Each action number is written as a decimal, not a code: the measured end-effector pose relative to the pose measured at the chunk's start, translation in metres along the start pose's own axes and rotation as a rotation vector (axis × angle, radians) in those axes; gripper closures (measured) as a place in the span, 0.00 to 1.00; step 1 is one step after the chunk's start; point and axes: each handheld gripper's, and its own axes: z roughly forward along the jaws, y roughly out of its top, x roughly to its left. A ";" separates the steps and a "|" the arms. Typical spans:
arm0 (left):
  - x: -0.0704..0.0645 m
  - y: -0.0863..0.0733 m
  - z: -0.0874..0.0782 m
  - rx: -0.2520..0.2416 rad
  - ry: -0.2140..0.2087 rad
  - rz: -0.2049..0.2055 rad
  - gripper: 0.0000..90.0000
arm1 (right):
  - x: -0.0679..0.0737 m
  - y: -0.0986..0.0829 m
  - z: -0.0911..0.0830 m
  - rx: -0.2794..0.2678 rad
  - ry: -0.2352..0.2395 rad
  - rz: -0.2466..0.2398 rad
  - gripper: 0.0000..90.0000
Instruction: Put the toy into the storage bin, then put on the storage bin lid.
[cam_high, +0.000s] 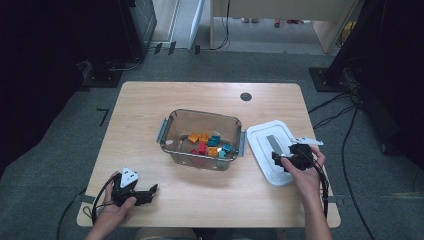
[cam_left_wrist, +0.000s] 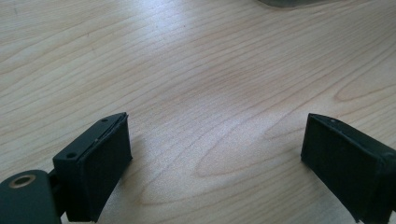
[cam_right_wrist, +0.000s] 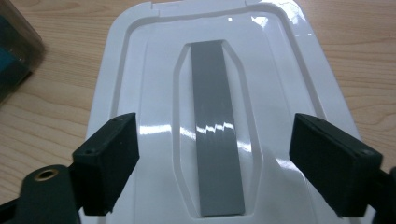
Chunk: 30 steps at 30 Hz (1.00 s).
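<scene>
White lid (cam_high: 272, 150) under the right gripper (cam_high: 285, 159), clear bin (cam_high: 172, 142) mid-table.

At the near left edge of the wooden table (cam_high: 150, 100), the left gripper (cam_high: 150, 192) rests with jaws spread wide, holding nothing. Near right, the right gripper hovers over the lid, jaws apart either side of its grey handle strip (cam_right_wrist: 217, 126), gripping nothing. Farther in, the bin holds orange, red and teal blocks (cam_high: 207, 144), just left of the lid.

Lab, cables (cam_high: 345, 135), equip stands (cam_high: 327, 77), carpet (cam_high: 50, 145)
</scene>
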 end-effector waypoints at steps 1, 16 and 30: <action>0.000 0.000 0.000 0.000 0.000 0.000 0.09 | 0.000 -0.001 0.001 -0.003 -0.002 0.001 0.21; 0.000 0.000 0.000 0.000 0.000 0.000 0.09 | 0.002 -0.001 0.006 -0.014 0.014 -0.015 0.44; 0.000 0.000 0.000 0.000 0.000 0.000 0.09 | 0.004 -0.003 0.015 0.004 -0.025 -0.034 0.57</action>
